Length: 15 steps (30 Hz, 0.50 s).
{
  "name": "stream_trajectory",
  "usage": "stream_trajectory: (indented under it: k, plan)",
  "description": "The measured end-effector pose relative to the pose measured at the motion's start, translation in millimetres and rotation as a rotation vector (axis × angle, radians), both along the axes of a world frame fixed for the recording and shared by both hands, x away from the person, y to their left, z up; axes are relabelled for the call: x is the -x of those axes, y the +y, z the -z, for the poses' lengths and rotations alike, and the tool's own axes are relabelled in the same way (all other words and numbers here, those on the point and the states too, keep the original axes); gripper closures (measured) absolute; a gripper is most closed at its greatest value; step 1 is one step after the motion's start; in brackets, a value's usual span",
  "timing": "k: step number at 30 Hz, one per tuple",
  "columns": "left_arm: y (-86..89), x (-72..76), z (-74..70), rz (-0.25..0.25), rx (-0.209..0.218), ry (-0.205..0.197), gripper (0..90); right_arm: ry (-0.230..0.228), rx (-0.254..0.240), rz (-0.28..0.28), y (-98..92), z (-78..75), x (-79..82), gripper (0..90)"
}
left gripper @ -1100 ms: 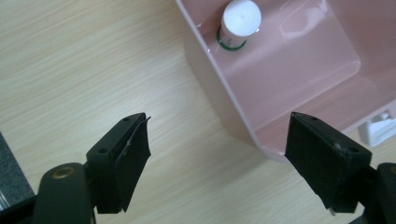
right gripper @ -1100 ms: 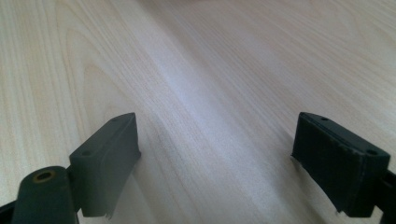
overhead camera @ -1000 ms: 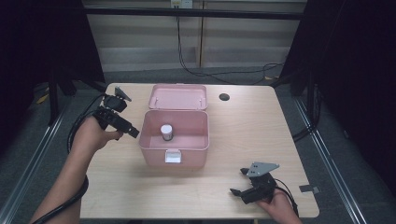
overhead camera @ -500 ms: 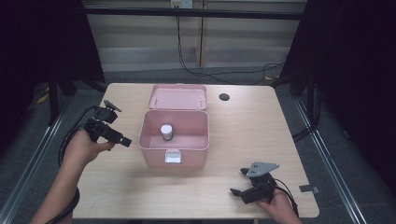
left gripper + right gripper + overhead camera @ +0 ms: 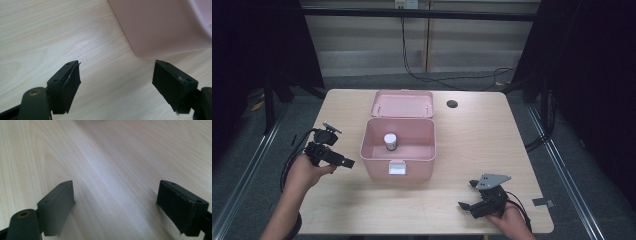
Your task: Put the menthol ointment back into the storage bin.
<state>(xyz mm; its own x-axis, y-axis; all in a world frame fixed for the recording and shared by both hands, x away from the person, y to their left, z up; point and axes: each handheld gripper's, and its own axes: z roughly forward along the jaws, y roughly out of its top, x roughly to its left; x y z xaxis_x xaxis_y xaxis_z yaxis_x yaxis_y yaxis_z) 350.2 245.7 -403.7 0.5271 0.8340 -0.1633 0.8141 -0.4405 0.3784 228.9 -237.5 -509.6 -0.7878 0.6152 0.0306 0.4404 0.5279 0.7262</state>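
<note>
Pink plastic box [image 5: 398, 150] sitting open, lid [image 5: 402, 103] hinged back; small jar [image 5: 390, 142] standing upright inside. Both jaws spread, empty.

L gripper [image 5: 343, 162] sits in the person's left hand [image 5: 307, 170], jaws pointing at the pink box [image 5: 398, 148], just beside its near-left wall, not touching. Box is open, lid [image 5: 402, 104] folded back on the far side. Inside, beyond the L gripper's tips, a small jar w/ white cap [image 5: 390, 142] stands upright. R gripper [image 5: 468, 197] in the right hand [image 5: 512, 224] rests low at the near edge of the table [image 5: 492, 135], jaws apart w/ nothing between, well apart from the box. Dark round hole [image 5: 452, 104] far off, past the lid.
</note>
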Motion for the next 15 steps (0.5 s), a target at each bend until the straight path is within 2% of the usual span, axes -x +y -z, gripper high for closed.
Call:
stream_trajectory:
  k: [7,9,12,15]
  plan:
    - [7.8,4.5,22.2,-0.027,0.022,0.001,22.0,0.0,0.0,0.0,0.0,0.0,0.0,13.9]
    - [8.5,6.1,28.9,-0.031,0.016,0.0,22.0,0.0,0.0,0.0,0.0,0.0,0.0,13.9]
    - [8.5,9.1,42.0,-0.02,0.005,-0.013,21.7,0.0,0.0,0.0,0.0,0.0,0.0,13.9]
    - [8.1,10.5,48.1,-0.009,0.005,-0.028,21.3,0.0,0.0,0.0,0.0,0.0,0.0,13.9]
